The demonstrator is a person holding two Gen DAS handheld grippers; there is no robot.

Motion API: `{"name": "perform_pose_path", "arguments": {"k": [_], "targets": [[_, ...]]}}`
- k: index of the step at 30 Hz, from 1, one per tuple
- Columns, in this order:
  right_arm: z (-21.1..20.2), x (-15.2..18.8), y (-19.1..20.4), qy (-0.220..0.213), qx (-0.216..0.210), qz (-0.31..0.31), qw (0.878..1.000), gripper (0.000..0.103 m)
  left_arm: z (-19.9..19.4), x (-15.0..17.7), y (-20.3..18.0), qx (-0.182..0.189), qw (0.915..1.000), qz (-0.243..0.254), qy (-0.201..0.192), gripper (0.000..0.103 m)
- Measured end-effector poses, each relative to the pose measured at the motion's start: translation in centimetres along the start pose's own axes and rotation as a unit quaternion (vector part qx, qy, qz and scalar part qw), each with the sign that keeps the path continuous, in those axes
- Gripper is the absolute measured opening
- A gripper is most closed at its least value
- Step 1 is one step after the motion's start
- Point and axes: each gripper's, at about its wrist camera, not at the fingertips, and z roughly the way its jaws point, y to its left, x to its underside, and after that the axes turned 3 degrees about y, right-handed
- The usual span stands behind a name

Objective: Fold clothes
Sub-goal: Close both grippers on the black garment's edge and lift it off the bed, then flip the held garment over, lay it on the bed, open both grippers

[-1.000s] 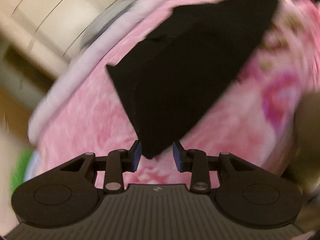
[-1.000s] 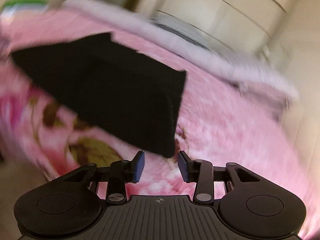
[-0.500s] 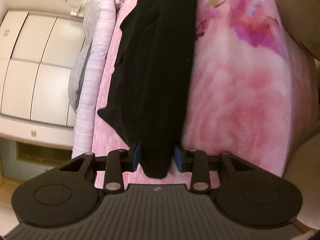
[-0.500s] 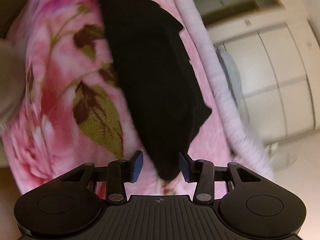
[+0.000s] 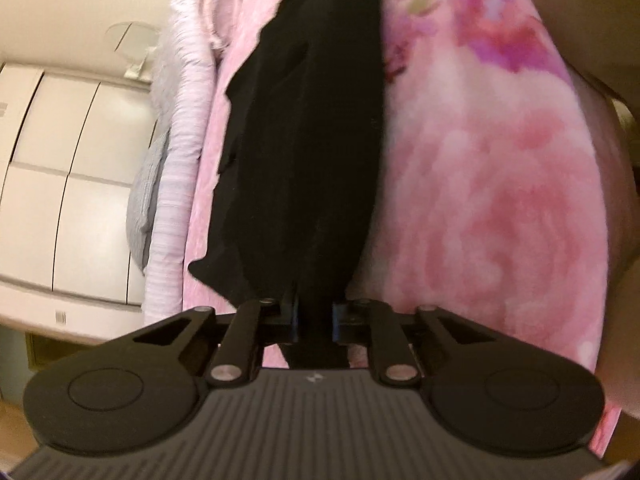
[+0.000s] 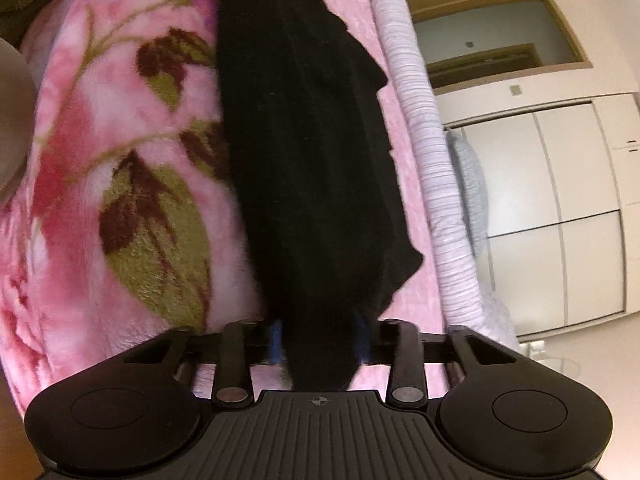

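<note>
A black garment (image 5: 304,140) lies folded in a long strip on a pink floral blanket (image 5: 480,200). Its near corner runs between the fingers of my left gripper (image 5: 315,320), whose jaws are closing and pinch the cloth. In the right wrist view the same black garment (image 6: 312,140) stretches away over the blanket (image 6: 120,160). My right gripper (image 6: 319,340) has the other near corner bunched between its blue pads (image 6: 275,342), and its jaws are closing on it too. Both views are rolled on their side.
A lilac ribbed bedding edge (image 5: 180,160) (image 6: 432,160) borders the blanket, with a grey pillow (image 5: 144,208) behind it. White wardrobe doors (image 5: 60,180) (image 6: 560,200) stand beyond. A blurred beige shape (image 6: 12,120) sits at the blanket's other side.
Both grippers sank onto the garment's corners and rolled, so the views turned sideways. Their jaws, wide around the cloth half a second ago, have come in on it.
</note>
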Motion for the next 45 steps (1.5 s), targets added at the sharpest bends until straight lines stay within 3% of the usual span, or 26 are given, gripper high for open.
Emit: {"name": "perform_pose_path", "arguments": {"k": [1,7,15,27,34,39,45], "targets": [[-0.1,0.0,0.1,0.0,-0.007,0.0,1.0,0.013,-0.1,0.1,0.1,0.005,1.0,-0.006,-0.002,0.01],[-0.1,-0.5,-1.5,0.009,-0.032,0.025,0.999,0.009,-1.1,0.3,1.7,0.034,0.9982,-0.048,-0.008,0.009],[-3.1,-1.4,-3.1,0.015,-0.046,0.046,0.998,0.008,-2.8,-0.4,4.0,0.022,0.997,-0.074,-0.01,0.008],[-13.9,-1.4,1.0,0.027,-0.101,0.082,0.991,0.008,-14.2,-1.2,-1.2,0.041,0.9929,-0.112,-0.01,0.008],[-18.7,-1.6,2.5,0.031,-0.122,0.093,0.988,0.008,-18.0,-1.5,-2.3,0.05,0.9916,-0.119,-0.013,0.008],[-19.8,-2.0,0.5,0.018,-0.131,0.098,0.986,0.008,-18.8,-1.7,0.5,0.044,0.9904,-0.128,-0.027,0.009],[-20.1,-1.4,-5.8,-0.017,-0.157,0.153,0.976,0.008,-17.9,-1.6,5.8,0.05,0.9879,-0.14,-0.045,0.01]]}}
